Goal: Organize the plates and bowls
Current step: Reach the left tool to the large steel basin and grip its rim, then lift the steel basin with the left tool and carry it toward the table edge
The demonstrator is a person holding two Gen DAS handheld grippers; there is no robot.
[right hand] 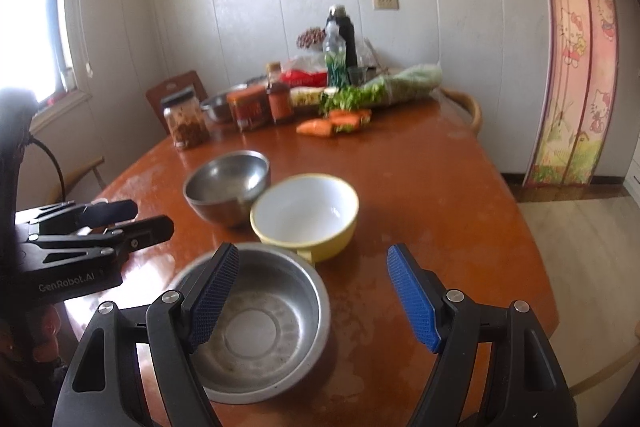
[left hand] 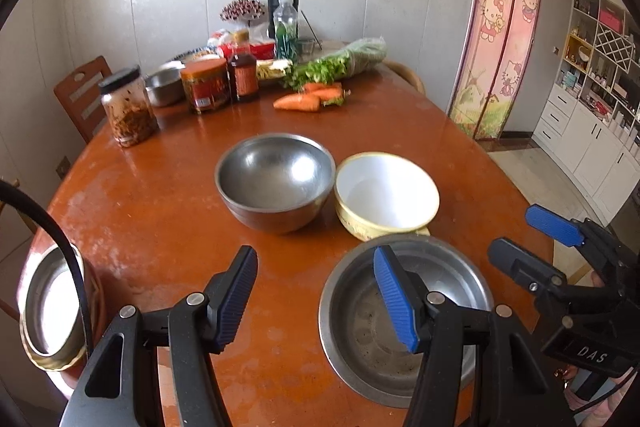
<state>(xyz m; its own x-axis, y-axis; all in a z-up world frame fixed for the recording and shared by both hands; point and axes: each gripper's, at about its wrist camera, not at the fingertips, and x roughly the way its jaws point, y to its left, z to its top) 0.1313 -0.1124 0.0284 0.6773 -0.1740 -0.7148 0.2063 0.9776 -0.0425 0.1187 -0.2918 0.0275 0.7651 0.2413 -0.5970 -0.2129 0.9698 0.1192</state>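
My left gripper [left hand: 316,301] has its jaws apart with nothing between them; the pads are ribbed blue rubber set on black plastic arms with bright steel pivot pins. My right gripper [right hand: 314,301] likewise holds its jaws apart and empty, its blue pads patterned with a fine cross-hatch.

Below both lies the oval, glossy reddish-brown wooden tabletop [left hand: 168,195], its varnish worn to pale patches. Nearest me sits a shallow, wide stainless-steel dish with a flat, speckled bottom [right hand: 256,331], dull and scuffed inside. Just beyond it stands a round yellow ceramic bowl with a smooth white inside [right hand: 306,215], seemingly touching the dish's far rim. Beside that bowl, rim to rim on its left, is a deep, rounded stainless-steel bowl [left hand: 276,183] with a brushed, softly reflective surface.

At the left edge of the left view a steel bowl nested in a gold-rimmed bowl [left hand: 50,307] sits at the tabletop's edge, partly crossed by a black cable [left hand: 72,259].

At the far end stand a clear glass jar with a black lid and dark brown contents [left hand: 127,107], a squat red-labelled tub [left hand: 205,85], a few rough orange carrots [left hand: 310,97] and a bundle of leafy greens in clear wrap [left hand: 344,63].
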